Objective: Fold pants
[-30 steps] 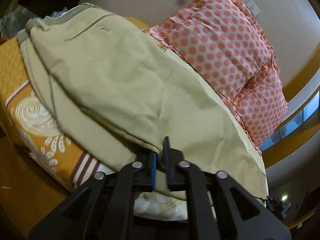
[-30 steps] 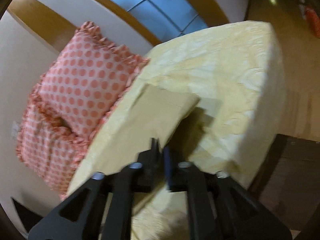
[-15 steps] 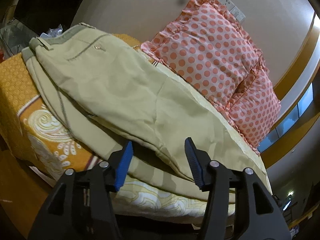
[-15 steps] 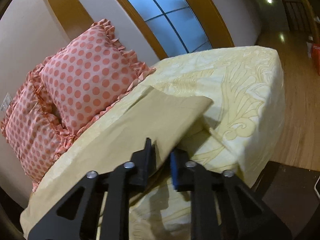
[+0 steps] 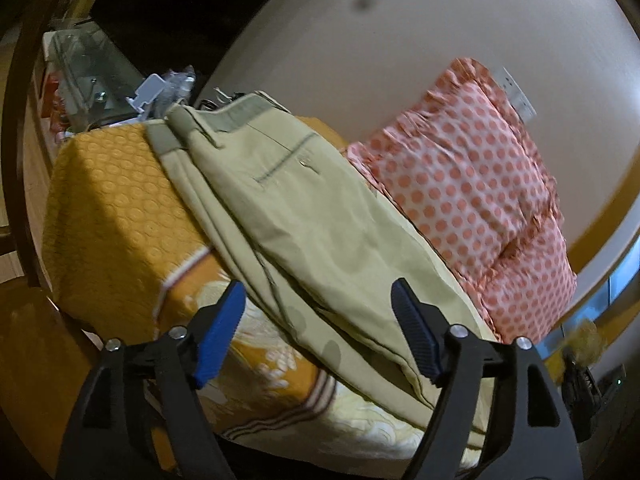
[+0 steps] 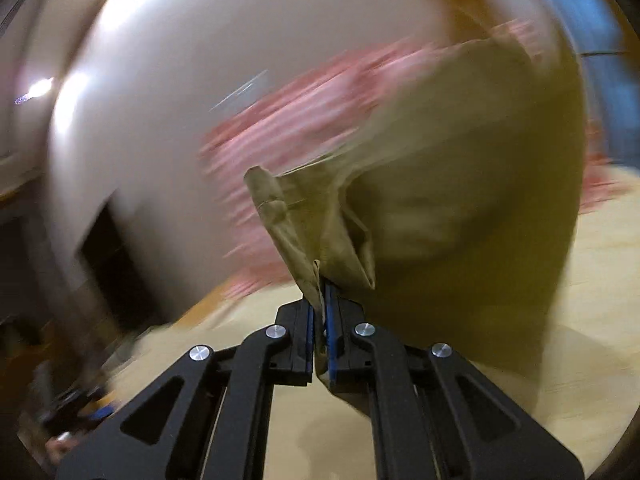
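Observation:
Khaki pants (image 5: 312,224) lie lengthwise on the bed, folded leg over leg, waistband at the far end. My left gripper (image 5: 320,332) is open wide and empty, held just short of the near thigh part. My right gripper (image 6: 319,292) is shut on the hem end of the pants (image 6: 440,200) and holds it lifted above the bed; the fabric hangs and bulges in front of the camera. The right wrist view is heavily blurred by motion.
The bed has an orange patterned cover (image 5: 116,216) and a pale yellow sheet (image 6: 600,320). Pink polka-dot pillows (image 5: 472,200) lean on the wall behind the pants. Clutter and a glass surface (image 5: 92,72) stand beyond the bed's far end.
My left gripper opened, let go of the pants and drew back. My right gripper stayed shut on the hem and swung it up off the bed.

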Available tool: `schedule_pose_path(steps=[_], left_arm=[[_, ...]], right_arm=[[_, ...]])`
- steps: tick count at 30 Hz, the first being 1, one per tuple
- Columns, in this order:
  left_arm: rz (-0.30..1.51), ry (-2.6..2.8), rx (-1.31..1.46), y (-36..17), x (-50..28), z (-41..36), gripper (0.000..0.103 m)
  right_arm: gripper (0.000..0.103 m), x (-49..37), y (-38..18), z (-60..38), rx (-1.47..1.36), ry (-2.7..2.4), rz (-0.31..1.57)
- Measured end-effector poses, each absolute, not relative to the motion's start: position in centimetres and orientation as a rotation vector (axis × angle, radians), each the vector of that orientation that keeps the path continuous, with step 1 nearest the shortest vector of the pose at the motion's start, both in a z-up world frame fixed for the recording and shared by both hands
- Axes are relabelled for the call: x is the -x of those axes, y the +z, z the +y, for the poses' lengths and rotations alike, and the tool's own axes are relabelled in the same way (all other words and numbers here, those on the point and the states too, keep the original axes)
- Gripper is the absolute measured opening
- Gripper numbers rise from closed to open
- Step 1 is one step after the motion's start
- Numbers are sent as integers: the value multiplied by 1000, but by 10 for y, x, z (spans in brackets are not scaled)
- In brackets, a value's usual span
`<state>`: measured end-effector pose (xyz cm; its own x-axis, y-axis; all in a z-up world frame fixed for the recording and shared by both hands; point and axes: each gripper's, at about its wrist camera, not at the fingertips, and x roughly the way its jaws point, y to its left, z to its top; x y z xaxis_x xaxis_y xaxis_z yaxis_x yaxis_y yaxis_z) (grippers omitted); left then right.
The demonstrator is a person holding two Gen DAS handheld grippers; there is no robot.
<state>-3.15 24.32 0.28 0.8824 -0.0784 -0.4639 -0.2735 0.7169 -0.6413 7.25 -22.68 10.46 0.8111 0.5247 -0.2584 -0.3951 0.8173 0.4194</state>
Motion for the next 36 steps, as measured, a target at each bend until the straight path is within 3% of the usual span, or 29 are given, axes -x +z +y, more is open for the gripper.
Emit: schedule_pose_path(steps=[3,6,8,10,18,21,22,23,29,32,36], left_arm=[[512,108,799,0,27,252,82],[512,118,811,1,23,259,85],[516,118,828,1,19,264,87],[524,136,842,2,12,270,87],[540,235,902,5,-12,301,87],[556,267,916,6,-23,310,79],[575,272,923,5,-28,312,51],[598,284,917,3,-33,314,13],[518,220,636,63,-48,274,6],[431,22,430,123,-59,206,6],[406,-325,182,161,-64,84,6]], right_arm=[[6,-85,68,-126,-201,688,614],[22,-85,27,-75,-82,767,850],[55,-76,22,-76,-102,780,842],[81,-66,30,-91,-142,794,780],[84,-48,50,-149,-275,732,657],[85,-45,49,-157,-303,732,645],[85,-46,48,-156,-307,731,644],[85,-46,46,-157,-313,730,643],[86,-47,41,-187,-381,665,611],[86,-48,45,-223,-447,581,562],[87,-42,54,-268,-522,471,496]])
